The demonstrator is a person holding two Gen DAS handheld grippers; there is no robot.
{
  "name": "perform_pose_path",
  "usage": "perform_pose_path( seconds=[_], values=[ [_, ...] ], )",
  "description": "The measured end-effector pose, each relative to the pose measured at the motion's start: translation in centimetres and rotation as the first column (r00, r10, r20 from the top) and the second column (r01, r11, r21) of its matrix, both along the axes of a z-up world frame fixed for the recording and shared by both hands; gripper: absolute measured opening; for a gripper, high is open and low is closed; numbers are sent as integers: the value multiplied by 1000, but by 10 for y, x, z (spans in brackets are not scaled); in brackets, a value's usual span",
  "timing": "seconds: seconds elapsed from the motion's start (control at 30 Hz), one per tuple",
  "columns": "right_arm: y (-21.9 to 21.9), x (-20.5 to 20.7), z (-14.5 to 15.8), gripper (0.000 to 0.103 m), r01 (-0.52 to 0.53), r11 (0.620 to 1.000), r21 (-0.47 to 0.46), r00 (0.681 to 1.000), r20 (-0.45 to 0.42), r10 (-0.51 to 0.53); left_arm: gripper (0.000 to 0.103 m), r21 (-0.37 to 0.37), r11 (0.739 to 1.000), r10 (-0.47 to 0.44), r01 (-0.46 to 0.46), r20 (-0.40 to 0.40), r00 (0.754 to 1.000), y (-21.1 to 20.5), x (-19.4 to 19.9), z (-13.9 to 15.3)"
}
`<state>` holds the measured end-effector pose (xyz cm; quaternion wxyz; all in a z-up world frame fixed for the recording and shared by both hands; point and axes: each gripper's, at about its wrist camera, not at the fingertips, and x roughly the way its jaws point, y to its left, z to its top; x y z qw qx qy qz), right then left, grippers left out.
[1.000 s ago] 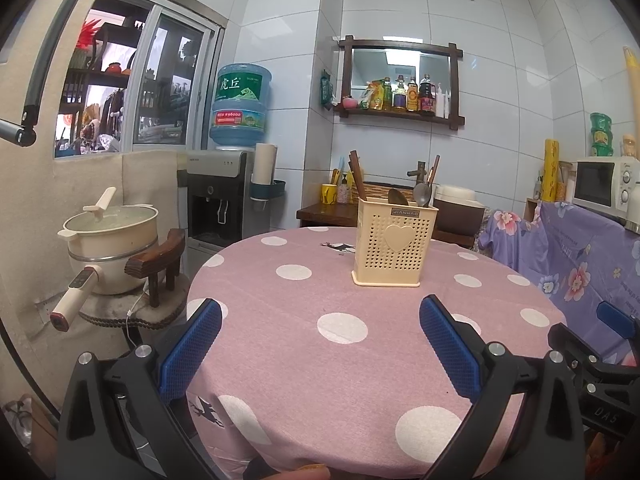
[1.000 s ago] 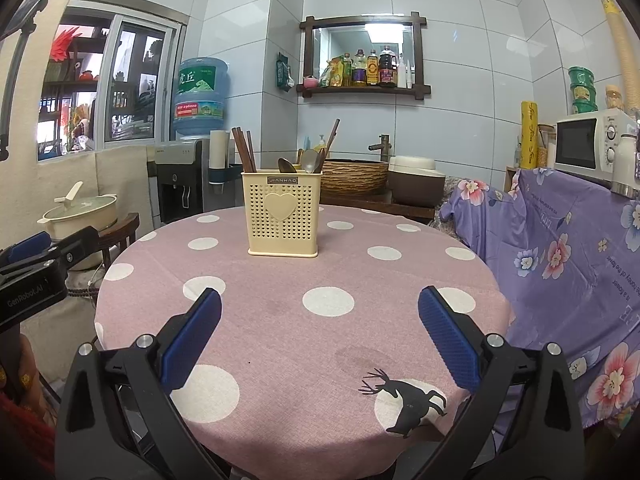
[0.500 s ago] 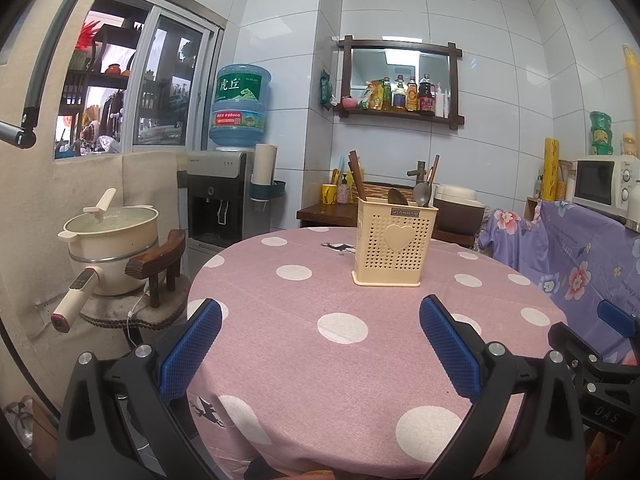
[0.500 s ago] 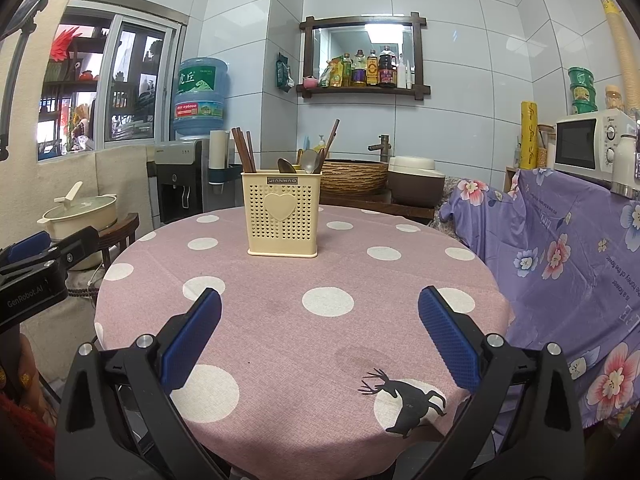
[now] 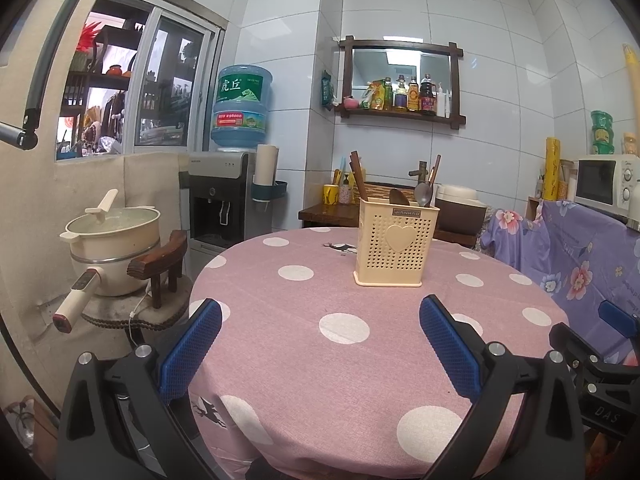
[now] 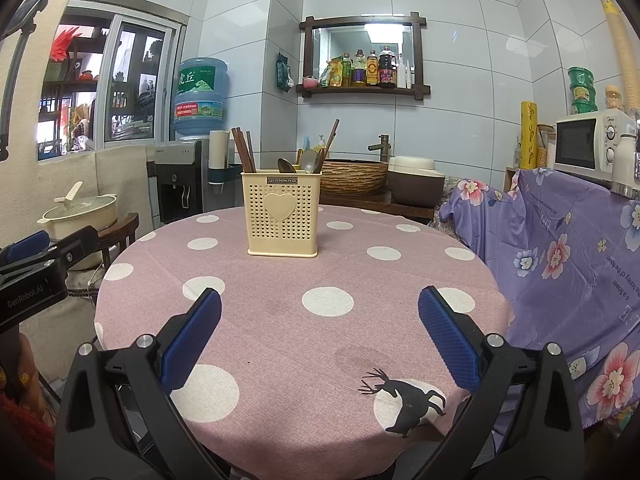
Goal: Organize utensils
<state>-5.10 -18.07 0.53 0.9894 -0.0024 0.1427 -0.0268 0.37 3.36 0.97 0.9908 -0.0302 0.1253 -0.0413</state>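
Both claws spread wide, empty: left claw (image 5: 320, 336), right claw (image 6: 319, 334), low over near edge of round pink polka-dot surface (image 6: 280, 320). Cream perforated plastic utensil holder (image 6: 283, 218) upright mid-surface, well apart from both. Dark wooden chopsticks (image 6: 242, 150) and metal spoons (image 6: 309, 161) standing inside.

Risks, judged:
- Light holder, tippable if bumped.
- Thin chopsticks, prone to slipping between pads.

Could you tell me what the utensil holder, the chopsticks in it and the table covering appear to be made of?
Utensil holder: looks like cream moulded plastic, matte, with punched hole rows and a raised heart. Chopsticks: dark brown sticks, probably wood or lacquered bamboo; too small to tell grain. Table covering: pink woven cloth with white dots, with a visible weave texture and an edge that drapes over the rim.
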Motion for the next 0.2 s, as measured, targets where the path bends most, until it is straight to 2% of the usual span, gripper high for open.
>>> perform_pose_path(
  seconds=[0.2],
  values=[
    [0, 0, 0, 97, 0, 1000, 0, 1000, 0, 0, 98, 1, 1000, -2, 2, -4, 1000, 0, 1, 0]
  ],
)
